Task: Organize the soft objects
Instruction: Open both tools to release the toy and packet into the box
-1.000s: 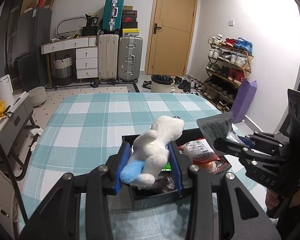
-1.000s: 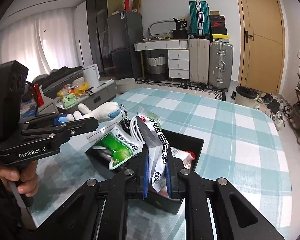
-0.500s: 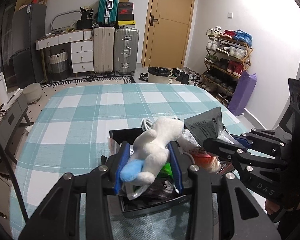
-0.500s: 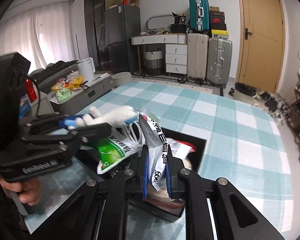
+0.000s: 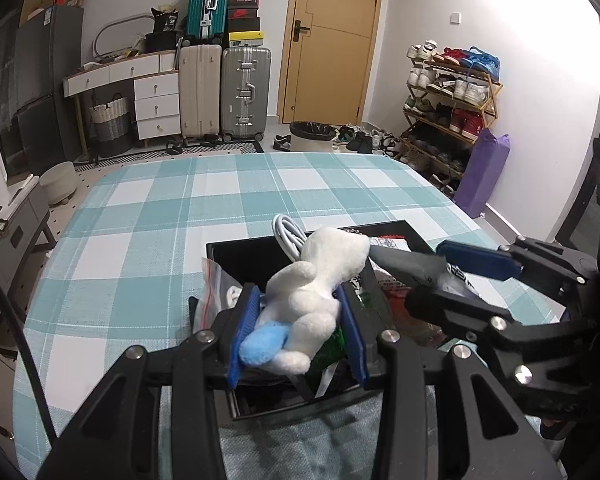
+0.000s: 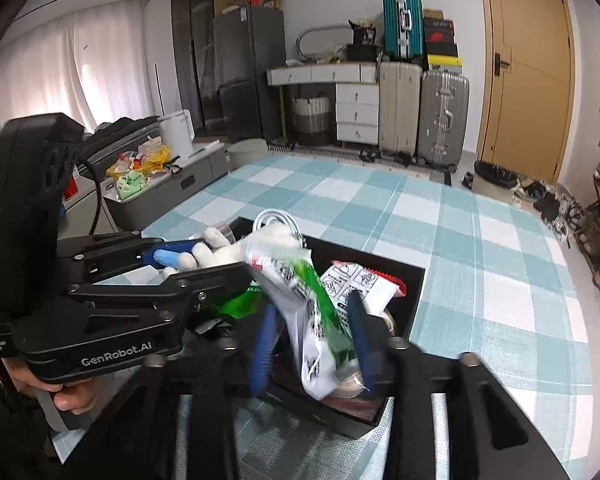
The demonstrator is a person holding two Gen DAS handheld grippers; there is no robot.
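Over the black box [image 5: 410,229], left wrist view: left gripper [image 5: 298,334] fingers clamped on white plush toy [image 5: 318,280] w/ blue foot, held above box contents. Box sits on teal-checked worktop [image 5: 148,216]. White cable coil [image 5: 286,234] pokes up behind toy's head. Right gripper [image 5: 448,280] enters from the right, a dark packet between its fingers.

Right wrist view: right gripper [image 6: 312,340] fingers spread fairly wide; white-green snack bag [image 6: 320,328] between them, blurred, can't tell if gripped or loose. Red-edged white packet [image 6: 360,284] lies in box beyond. Left gripper [image 6: 196,262] at left, holding the plush.
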